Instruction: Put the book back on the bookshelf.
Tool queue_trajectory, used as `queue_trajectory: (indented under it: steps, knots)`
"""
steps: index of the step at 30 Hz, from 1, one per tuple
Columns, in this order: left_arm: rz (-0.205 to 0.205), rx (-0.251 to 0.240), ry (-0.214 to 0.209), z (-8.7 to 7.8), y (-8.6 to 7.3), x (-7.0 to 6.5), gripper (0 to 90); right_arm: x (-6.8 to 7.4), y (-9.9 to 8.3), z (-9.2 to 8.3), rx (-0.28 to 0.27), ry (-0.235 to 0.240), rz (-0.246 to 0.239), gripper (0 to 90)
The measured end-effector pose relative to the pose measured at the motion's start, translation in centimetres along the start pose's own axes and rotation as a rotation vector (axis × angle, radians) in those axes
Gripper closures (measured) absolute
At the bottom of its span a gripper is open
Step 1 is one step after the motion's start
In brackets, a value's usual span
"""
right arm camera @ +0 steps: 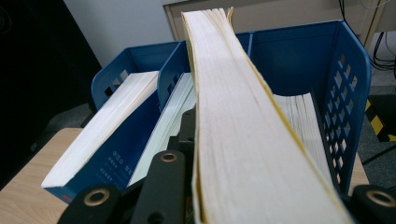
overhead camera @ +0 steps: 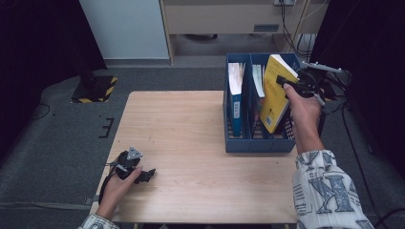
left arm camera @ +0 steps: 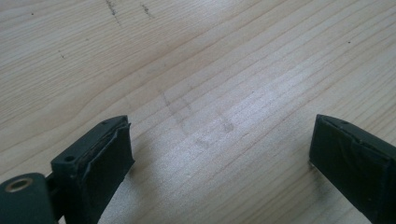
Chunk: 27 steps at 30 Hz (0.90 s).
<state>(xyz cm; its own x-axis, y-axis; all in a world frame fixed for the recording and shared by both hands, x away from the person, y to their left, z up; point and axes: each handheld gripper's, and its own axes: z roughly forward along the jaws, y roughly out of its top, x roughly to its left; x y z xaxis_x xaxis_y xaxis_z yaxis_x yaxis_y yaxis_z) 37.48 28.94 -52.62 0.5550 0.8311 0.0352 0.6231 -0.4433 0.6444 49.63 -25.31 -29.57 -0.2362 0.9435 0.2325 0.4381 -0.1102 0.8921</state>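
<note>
The right gripper [overhead camera: 292, 85] is clamped on a yellow book [overhead camera: 275, 93], gripping it at its upper edge on the page side. The book hangs tilted above the blue file rack [overhead camera: 258, 143], its top leaning right toward the hand, its lower corner dipping into the rack's right-hand compartment. In the right gripper view the book's cream page block [right arm camera: 243, 140] runs straight away from the camera, pinched between the black jaws, with the yellow cover showing as a thin line along its right edge.

The rack stands at the right side of the tabletop [overhead camera: 191, 138], toward the far edge. Its left compartment holds a blue book [overhead camera: 236, 100] leaning with its pages up; the middle one holds a second book with a white page edge [overhead camera: 258, 81]. In the right gripper view more white pages [right arm camera: 303, 121] stand in the right compartment, just beside the yellow book.

The left gripper [overhead camera: 145, 175] rests low at the near left corner of the tabletop, held in the left hand [overhead camera: 119, 183]. Its jaws stand wide apart with only bare wood [left arm camera: 219, 121] between them.
</note>
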Motion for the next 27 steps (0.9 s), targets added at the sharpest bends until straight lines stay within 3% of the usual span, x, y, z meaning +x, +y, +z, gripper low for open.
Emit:
queue_trajectory:
  steps: [11,27]
  knots:
    - [-0.001,-0.002,-0.001,0.0,0.0,0.0,5.0,0.8,0.2,1.0,0.001,-0.034,-0.020,75.0]
    - [-0.005,-0.004,-0.003,0.0,0.0,0.0,5.0,0.6,-0.3,2.3,0.023,-0.037,-0.006,74.9]
